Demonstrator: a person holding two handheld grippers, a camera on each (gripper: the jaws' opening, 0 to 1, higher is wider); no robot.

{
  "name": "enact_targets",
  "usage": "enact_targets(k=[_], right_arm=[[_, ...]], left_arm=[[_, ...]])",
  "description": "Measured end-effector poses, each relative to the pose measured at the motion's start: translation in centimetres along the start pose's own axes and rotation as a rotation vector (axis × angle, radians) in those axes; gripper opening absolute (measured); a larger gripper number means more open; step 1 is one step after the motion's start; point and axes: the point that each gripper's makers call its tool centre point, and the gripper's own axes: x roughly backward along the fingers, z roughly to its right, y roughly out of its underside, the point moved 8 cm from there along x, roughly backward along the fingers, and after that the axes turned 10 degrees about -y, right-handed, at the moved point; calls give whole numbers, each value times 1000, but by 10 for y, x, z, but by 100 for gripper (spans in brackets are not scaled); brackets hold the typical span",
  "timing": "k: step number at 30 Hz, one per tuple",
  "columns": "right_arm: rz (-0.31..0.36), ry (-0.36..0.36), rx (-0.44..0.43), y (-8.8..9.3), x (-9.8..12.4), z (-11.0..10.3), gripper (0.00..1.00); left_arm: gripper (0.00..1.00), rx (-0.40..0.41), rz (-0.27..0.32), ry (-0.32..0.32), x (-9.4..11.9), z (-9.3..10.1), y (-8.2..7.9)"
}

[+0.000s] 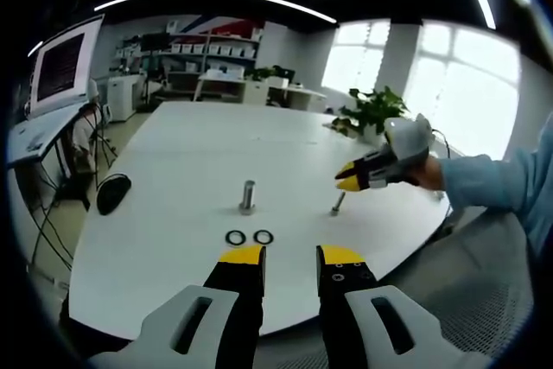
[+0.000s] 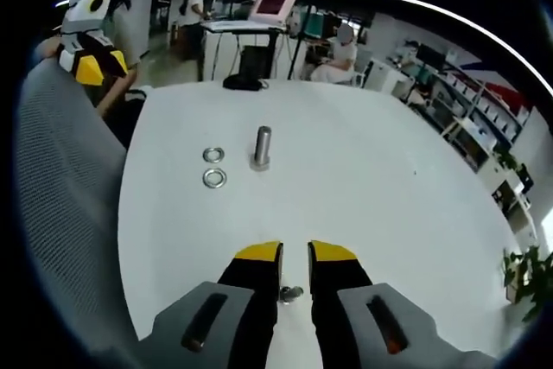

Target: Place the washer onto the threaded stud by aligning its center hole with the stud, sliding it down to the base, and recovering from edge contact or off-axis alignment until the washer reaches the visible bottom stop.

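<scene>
- Two washers lie flat on the white table, side by side, just ahead of the left gripper.
- Upright stud stands just past them; washers untouched.
- Left gripper nearer the washers, jaws spread, empty, pointing forward over the table edge.
- Right gripper hovers over a small bolt, jaws slightly apart, holding nothing.

White table, upright stud, two washers, small bolt, black mouse
</scene>
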Motion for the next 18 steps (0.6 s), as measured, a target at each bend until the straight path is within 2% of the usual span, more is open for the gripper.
enact_targets(k=[5, 11, 18], right_arm=[[-17, -55, 51, -13, -12, -10, 14], [-26, -105, 60, -23, -28, -21, 14], [-71, -210, 69, -27, -54, -43, 14]], left_arm=[[20, -6, 13, 4, 0, 0, -2], [20, -9, 13, 11, 0, 1, -1], [18, -21, 1, 19, -1, 1, -1]])
